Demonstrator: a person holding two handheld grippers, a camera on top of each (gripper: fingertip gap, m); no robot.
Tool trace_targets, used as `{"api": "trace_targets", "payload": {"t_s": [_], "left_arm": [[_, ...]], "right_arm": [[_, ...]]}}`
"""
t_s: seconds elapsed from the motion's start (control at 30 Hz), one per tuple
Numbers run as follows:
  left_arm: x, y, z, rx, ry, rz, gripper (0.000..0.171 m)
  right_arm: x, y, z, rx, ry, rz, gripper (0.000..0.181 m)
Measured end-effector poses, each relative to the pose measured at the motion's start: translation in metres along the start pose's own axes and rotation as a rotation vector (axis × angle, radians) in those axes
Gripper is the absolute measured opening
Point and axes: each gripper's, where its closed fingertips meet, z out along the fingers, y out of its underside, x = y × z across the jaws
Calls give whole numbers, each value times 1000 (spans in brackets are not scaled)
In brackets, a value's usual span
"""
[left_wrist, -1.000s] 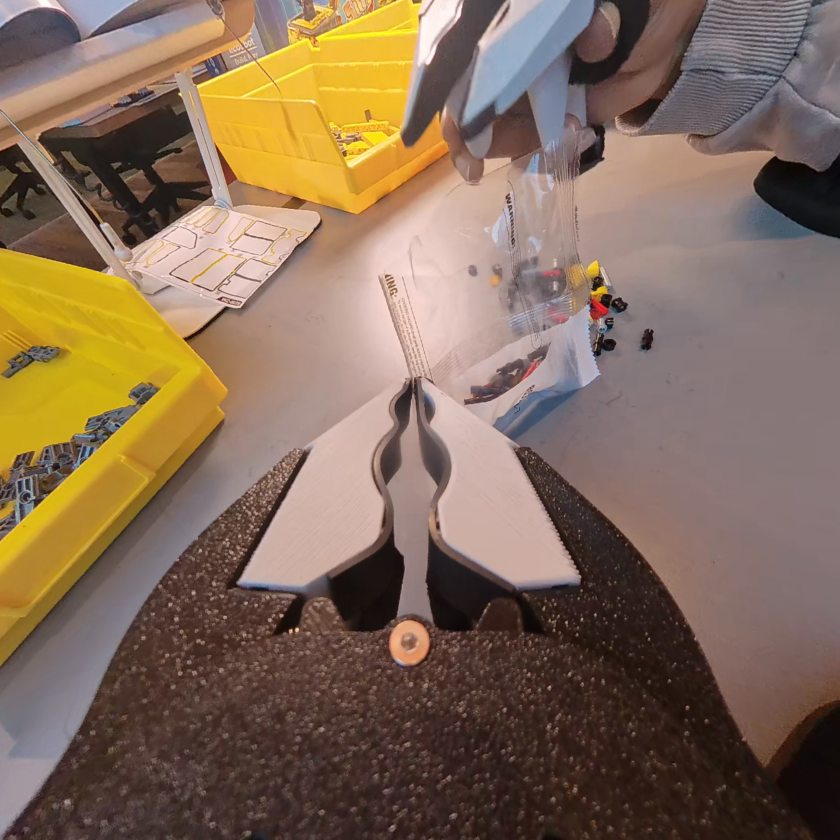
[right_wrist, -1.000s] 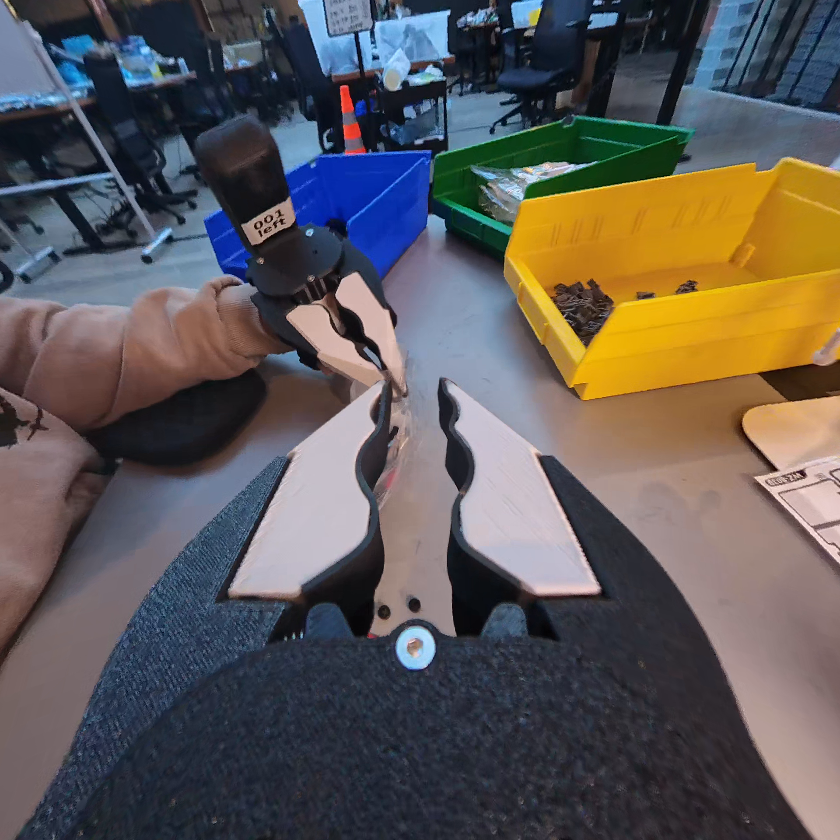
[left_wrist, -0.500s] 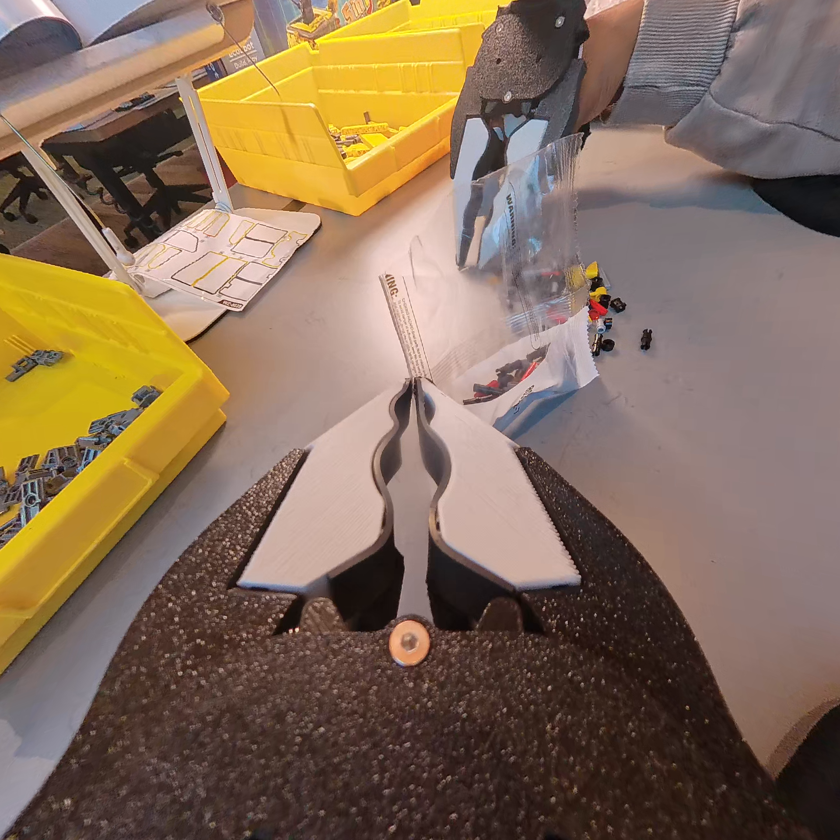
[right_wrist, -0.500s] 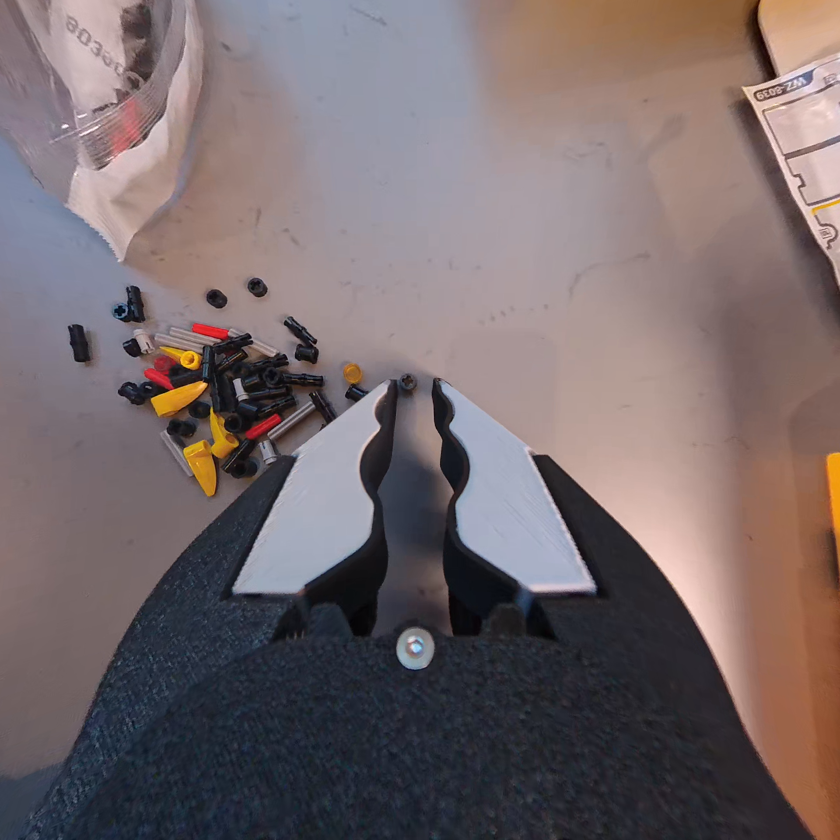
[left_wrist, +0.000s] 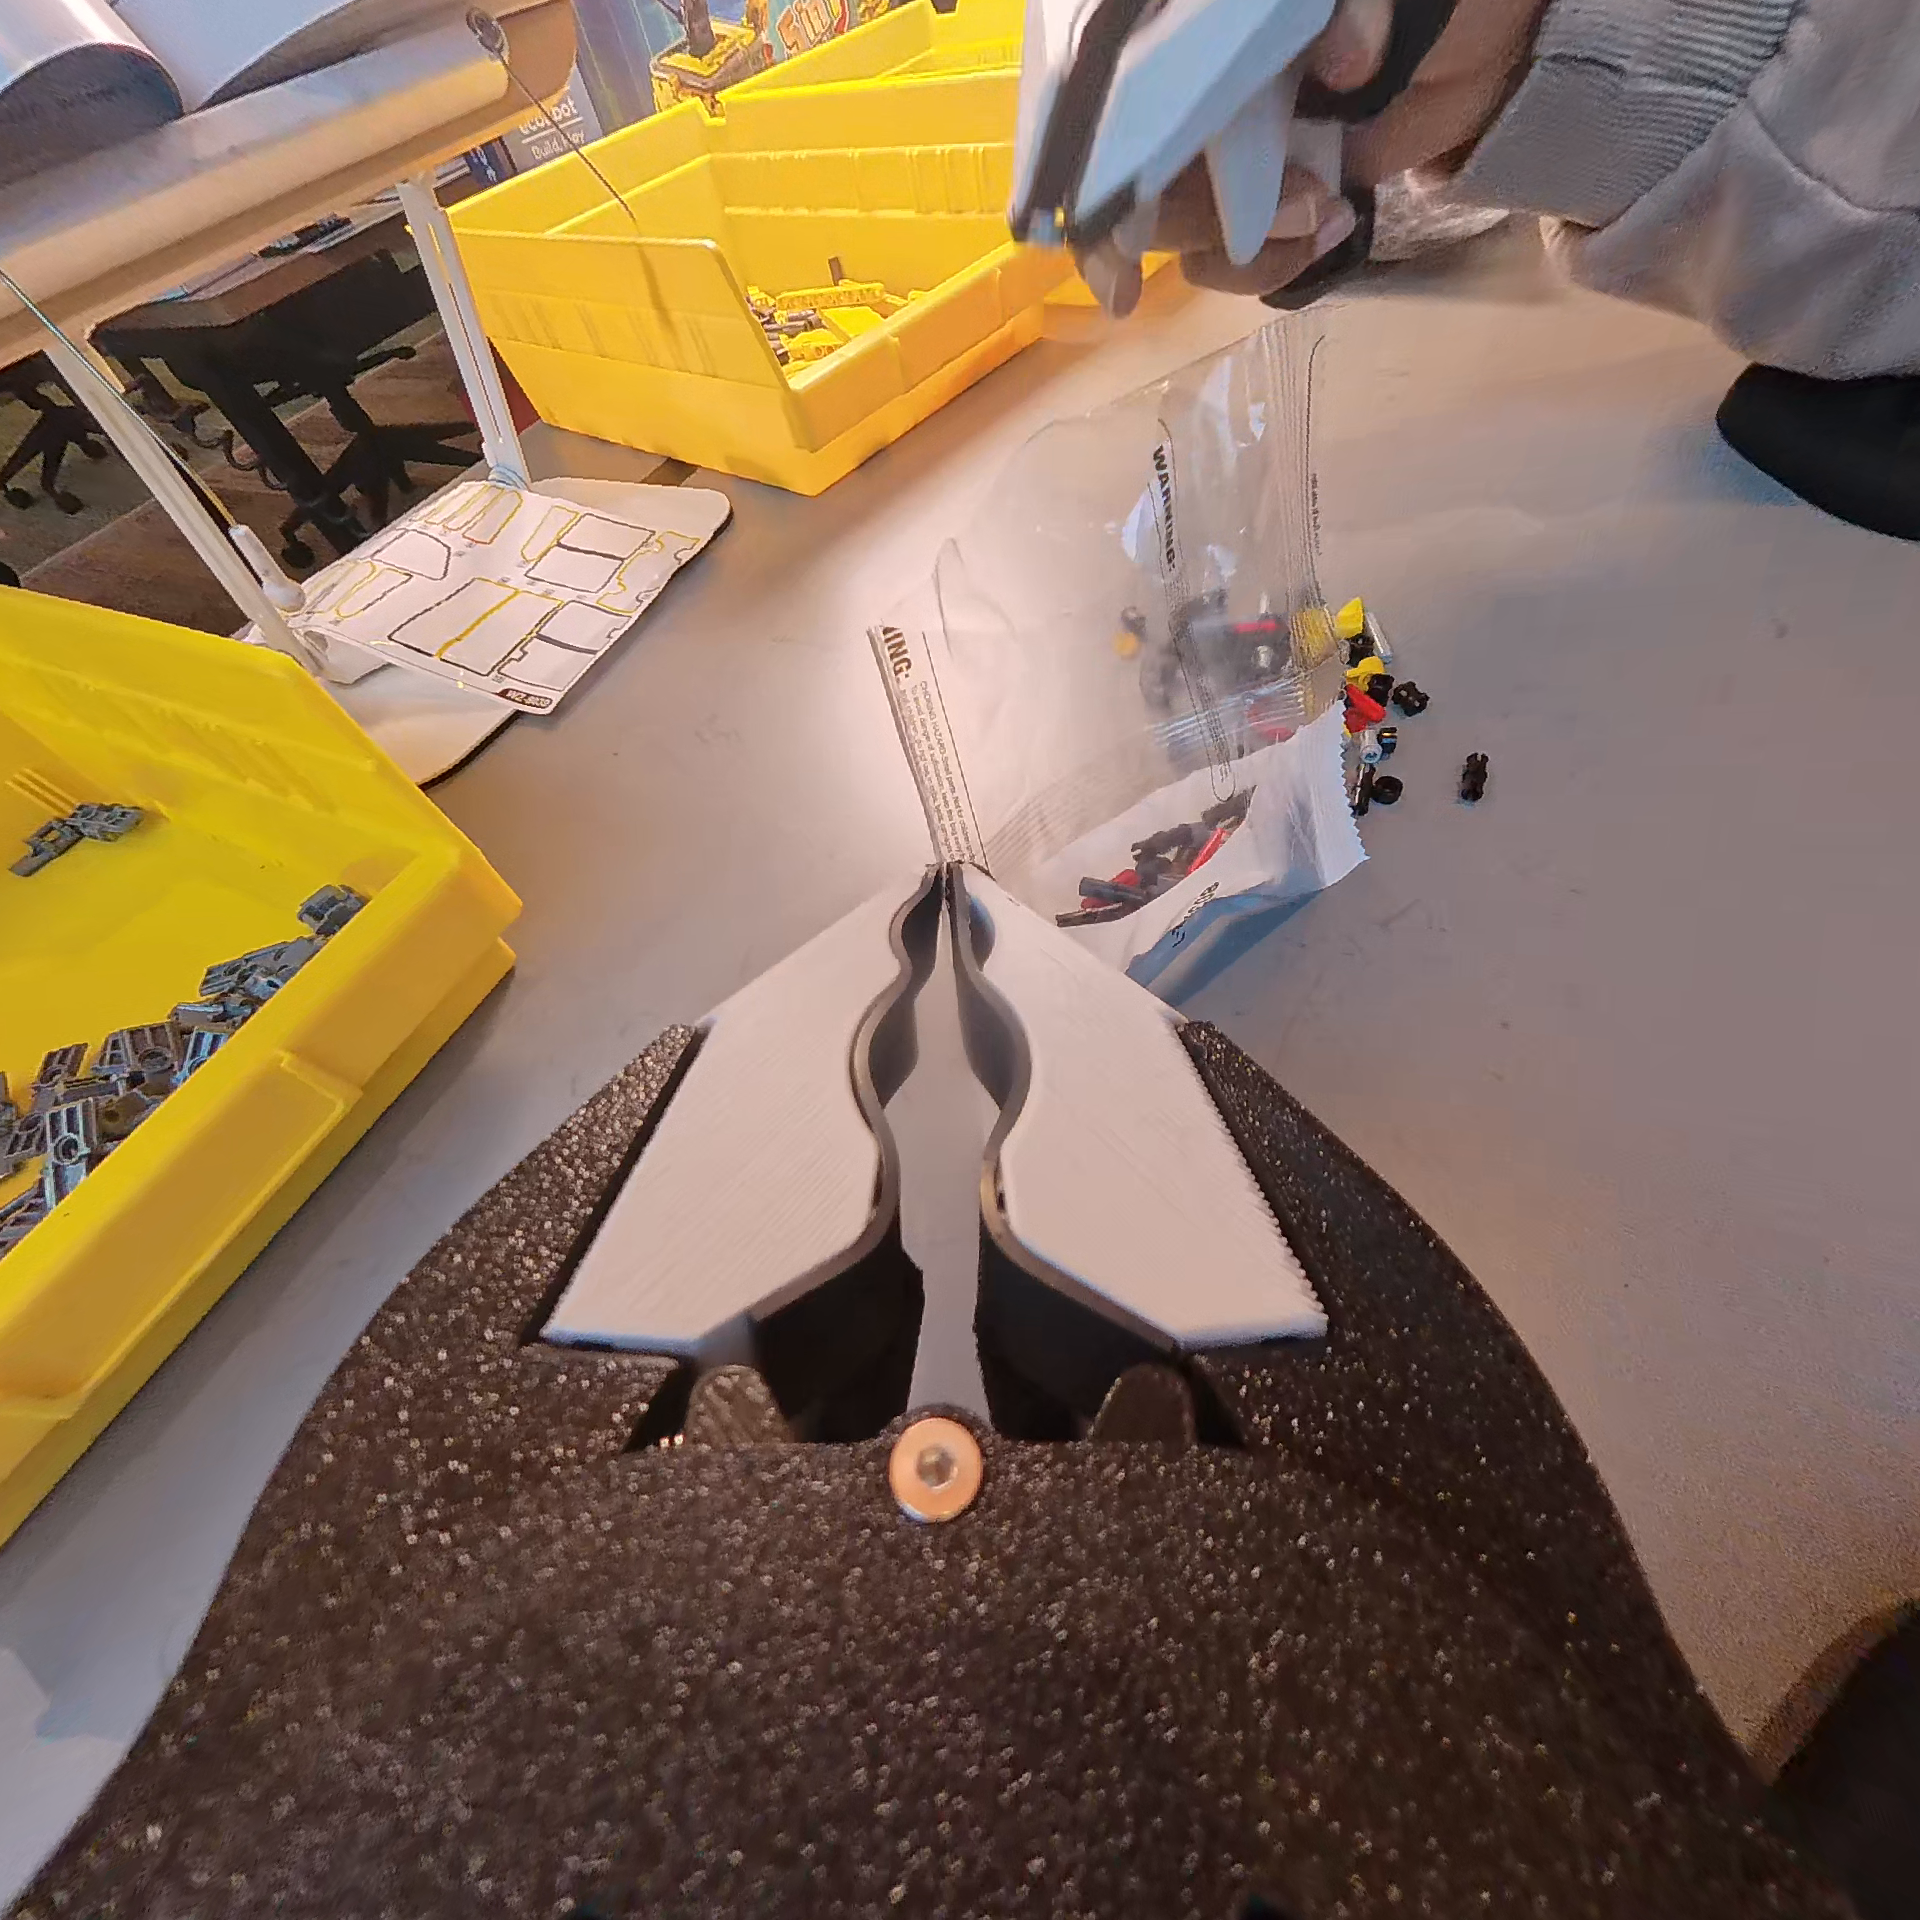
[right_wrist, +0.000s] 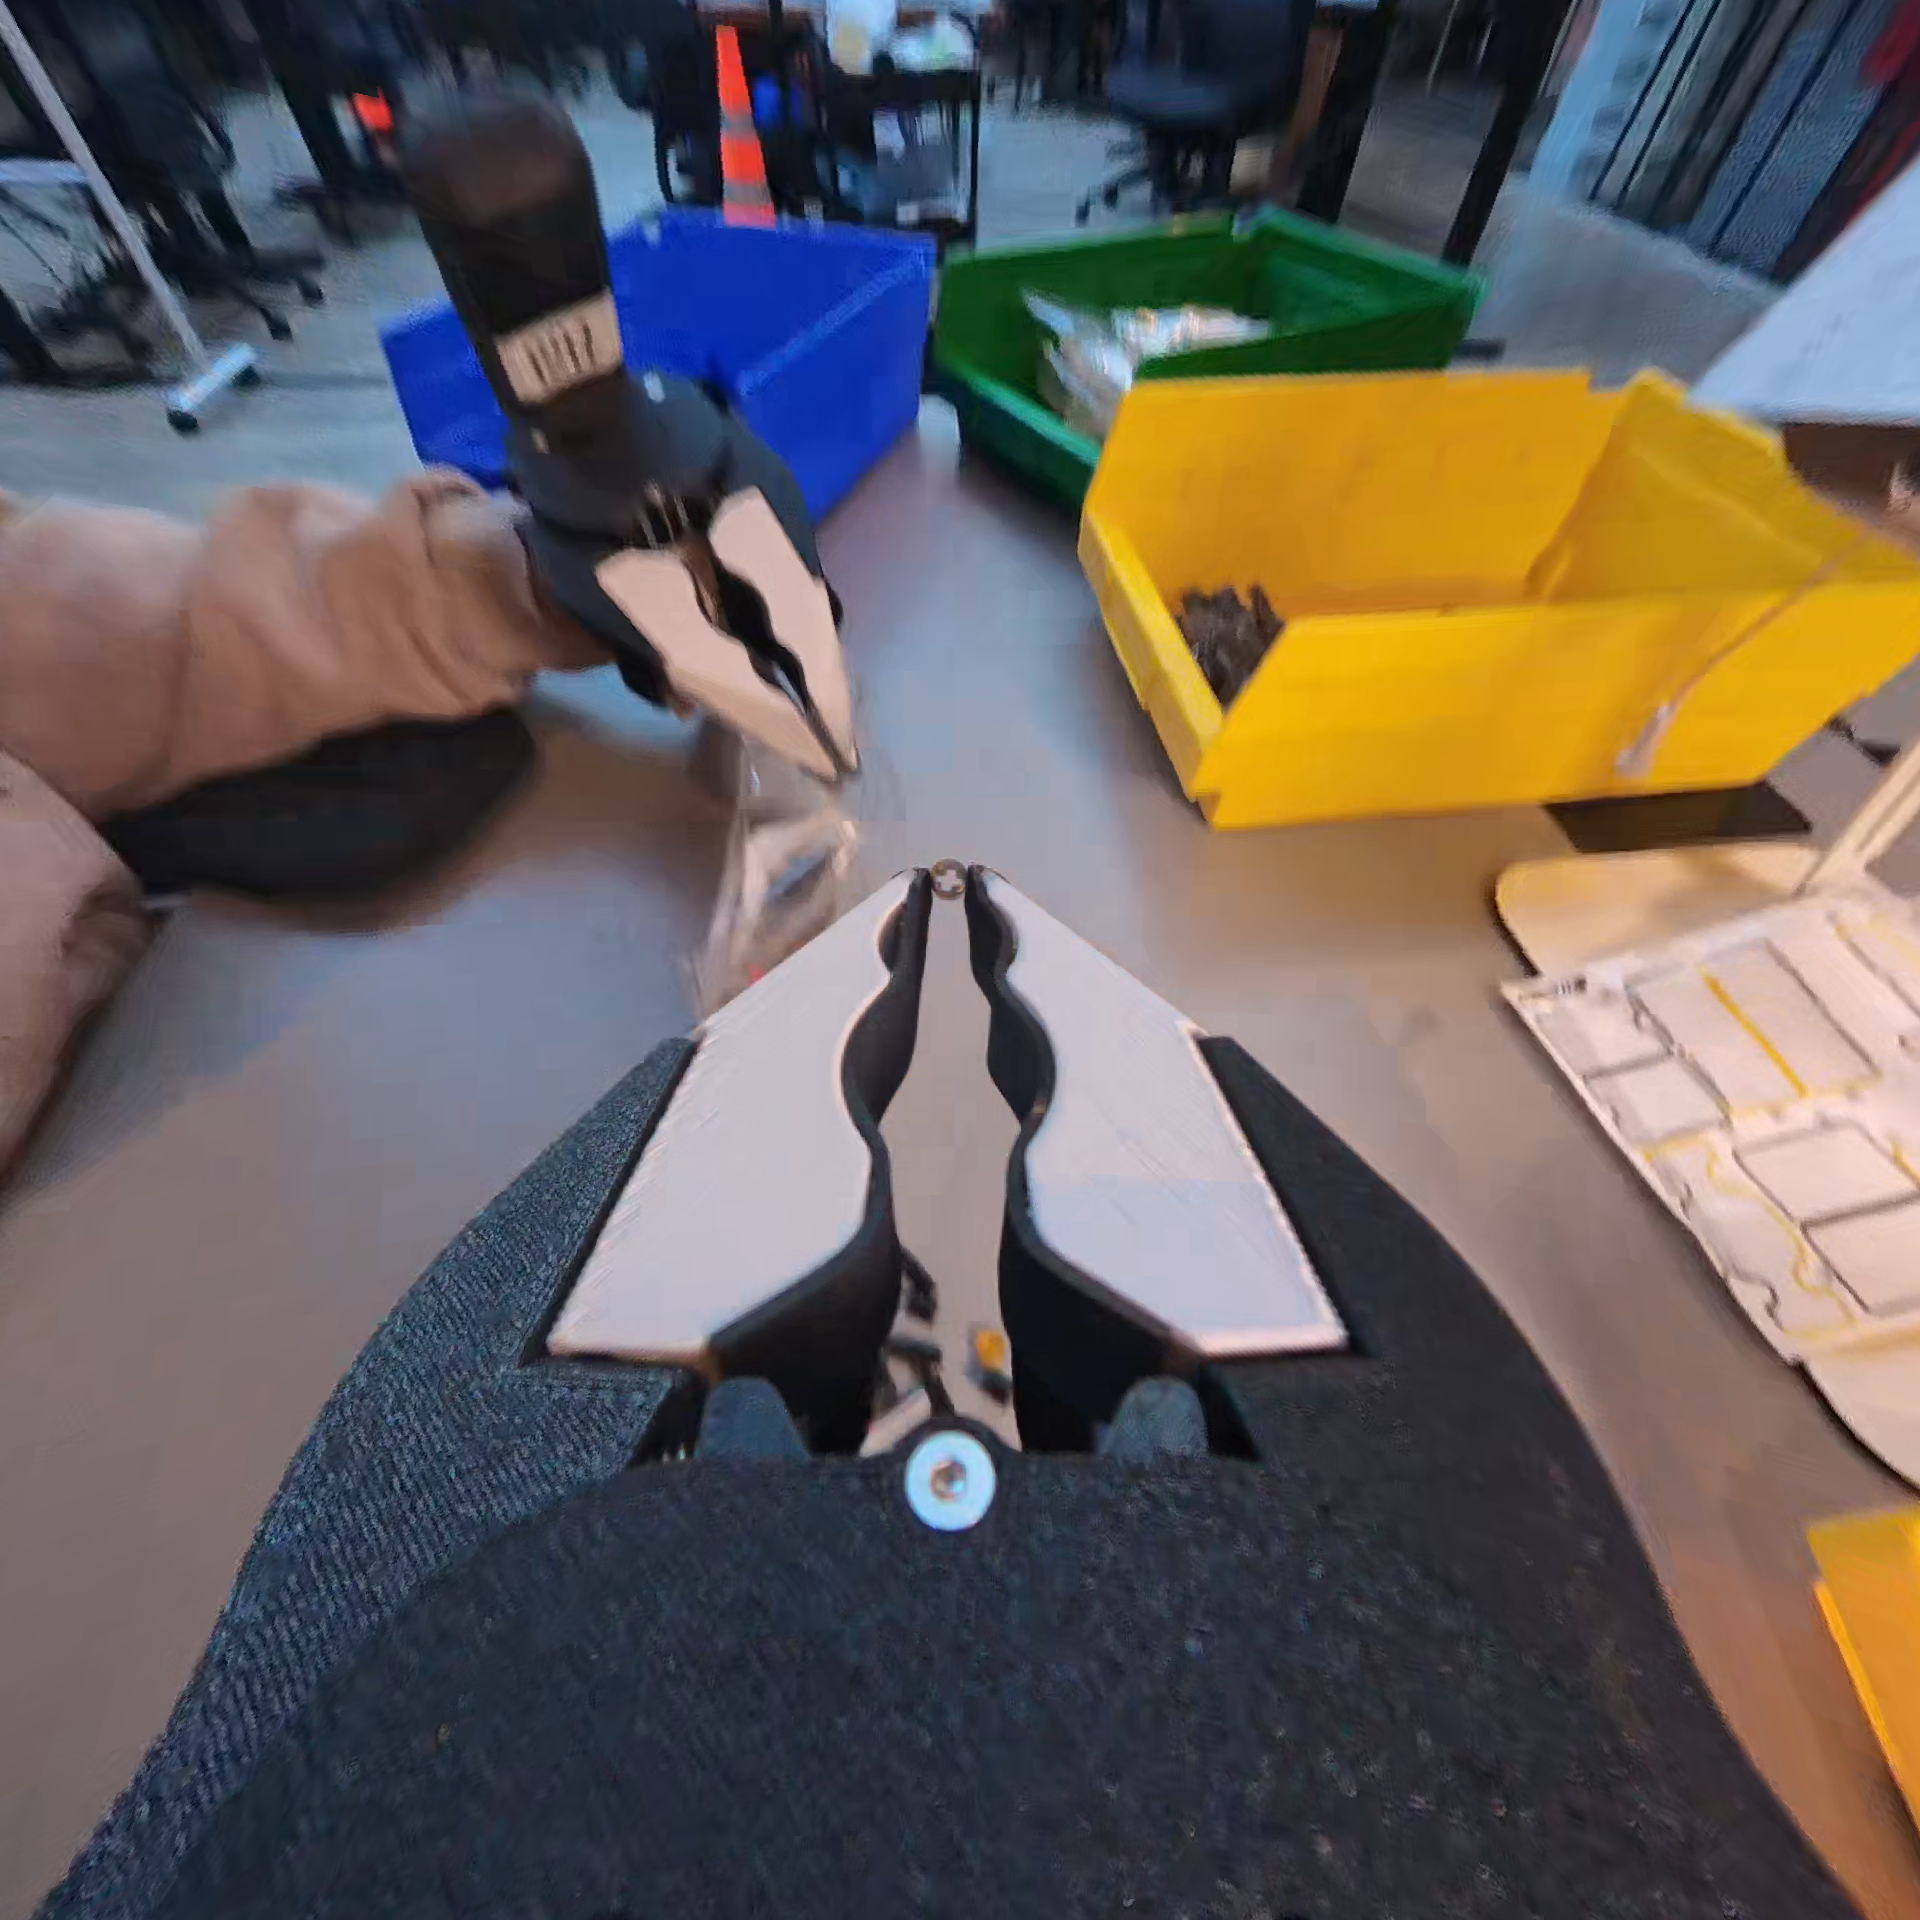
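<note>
Pinching clear bag (left_wrist: 1081, 665) edge w/ left gripper (left_wrist: 948, 873); right gripper (right_wrist: 948, 881) clamps small round piece (right_wrist: 948, 879).

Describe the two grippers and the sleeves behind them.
Both grippers, left and right, have two pale grey, ribbed, wedge-shaped fingers with wavy black inner edges, set in a speckled black body with a silver screw. From the right wrist view, the left gripper has a black cylindrical handle with a white label band. Sleeves are a light sweatshirt with ribbed cuffs.
</note>
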Motion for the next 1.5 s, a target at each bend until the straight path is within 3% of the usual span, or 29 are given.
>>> {"api": "trace_targets", "payload": {"t_s": [0.07, 0.2, 0.33, 0.4, 0.5, 0.57, 0.67, 0.83, 0.93, 1.0, 1.17, 1.23, 1.37, 1.5], "left_arm": [[0, 0, 0, 1, 0, 2, 0], [1, -2, -1, 4, -1, 6, 0], [0, -4, -2, 11, -5, 7, 0], [0, -3, -1, 10, -3, 6, 0], [0, -2, -1, 6, -1, 5, 0], [1, -2, 0, 4, 0, 5, 0], [0, -1, -1, 3, -2, 4, 0], [0, -1, 0, 3, -2, 3, 0], [0, -2, 0, 4, -1, 5, 0], [0, -2, -1, 4, -1, 5, 0], [1, -2, 0, 4, 1, 7, 0], [2, -2, 1, 2, 6, 8, 0], [3, -1, 2, -5, 7, 9, 0], [1, -2, 1, 1, 1, 8, 0]], "right_arm": [[-19, -22, 13, 83, -38, 11, 6], [-24, -10, 43, 21, 11, -29, 14], [-9, -21, 17, 94, 0, 54, 18], [3, 4, 1, -39, 10, 32, 17], [27, 84, -20, -376, 78, -66, 16], [26, 122, -27, -482, 25, 7, 16], [13, 137, -25, -500, -65, 48, 16], [14, 147, -18, -547, -55, 37, 9], [14, 143, -18, -528, -53, 36, 8], [13, 121, -16, -424, -57, 41, 8], [-1, 3, -4, 6, -3, -29, 8], [-17, -23, 12, 77, -11, -31, 8], [-24, -9, 46, -7, 4, -63, 16], [0, -4, 20, 25, -2, 69, 18]]}}
